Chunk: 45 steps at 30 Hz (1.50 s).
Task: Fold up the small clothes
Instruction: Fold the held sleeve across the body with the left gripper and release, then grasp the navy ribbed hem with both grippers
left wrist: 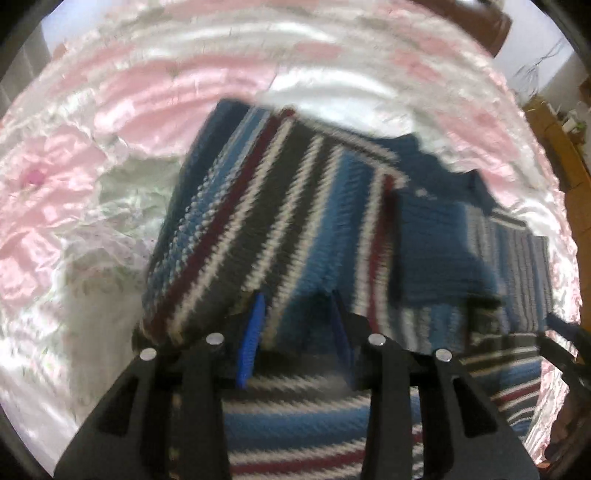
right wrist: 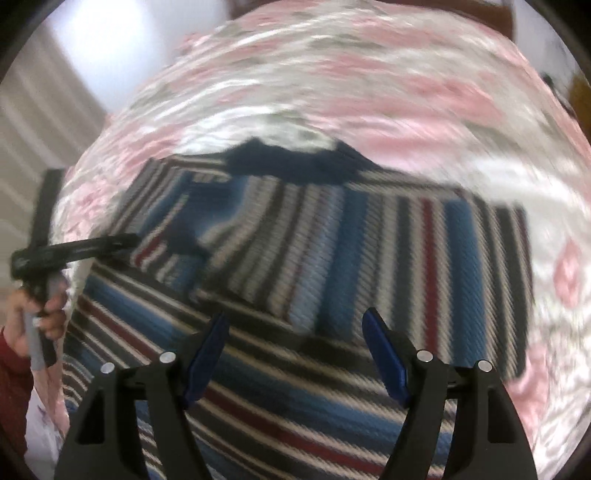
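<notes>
A knitted sweater with blue, grey, white and maroon stripes lies on a pink floral bedspread, with its side parts folded inward. In the left wrist view my left gripper has its blue pads narrowed around a raised flap of the sweater, which hangs above the lower layer. From the right wrist view, the left gripper reaches the sweater's left edge, and a hand holds its handle. My right gripper hovers open over the sweater's lower part, nothing between its fingers. Both views are blurred by motion.
The bedspread spreads wide around the sweater. A brown headboard stands at the far end. Wooden furniture is beyond the bed's right edge. A pale wall and curtain lie off to the left.
</notes>
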Available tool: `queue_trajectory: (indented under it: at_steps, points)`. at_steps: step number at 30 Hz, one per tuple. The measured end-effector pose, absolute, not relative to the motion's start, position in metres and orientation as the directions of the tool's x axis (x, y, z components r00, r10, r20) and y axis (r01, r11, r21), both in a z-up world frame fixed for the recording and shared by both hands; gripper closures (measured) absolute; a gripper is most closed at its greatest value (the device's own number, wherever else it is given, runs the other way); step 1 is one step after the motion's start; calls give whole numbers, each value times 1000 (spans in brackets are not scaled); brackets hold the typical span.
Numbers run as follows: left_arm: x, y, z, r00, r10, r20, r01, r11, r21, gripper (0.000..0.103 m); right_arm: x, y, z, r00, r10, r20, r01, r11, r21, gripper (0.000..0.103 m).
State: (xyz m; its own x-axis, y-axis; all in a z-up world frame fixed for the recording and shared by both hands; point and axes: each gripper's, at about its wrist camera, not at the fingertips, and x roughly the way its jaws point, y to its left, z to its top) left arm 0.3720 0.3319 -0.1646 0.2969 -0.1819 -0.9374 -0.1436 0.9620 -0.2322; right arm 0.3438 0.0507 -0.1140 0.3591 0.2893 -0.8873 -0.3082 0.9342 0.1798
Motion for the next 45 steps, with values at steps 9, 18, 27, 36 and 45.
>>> queue_trajectory:
  at_steps: [9,18,27,36,45]
  points:
    - [380,338,-187,282,-230,-932,-107,957,-268,68,368,147,-119,327,377,-867,-474,859,194,28]
    - [382,324,-189,286,-175,-942,-88,974,-207,67,391,183,-171,314,146,-938,-471,882,-20,57]
    - [381,328,-192,302,-186,-935,-92,971,-222,67,392,89,-146,320,436,-841,-263,894,363,88]
    - [367,334,-190,323,-167,-931,-99,973,-209,67,361,-21,-165,341,428,-837,-61,898,435,44]
    - [366,327,-188,331,-143,-933,-99,978,-186,66,370,-49,-172,365,538,-760,14,813,582,29]
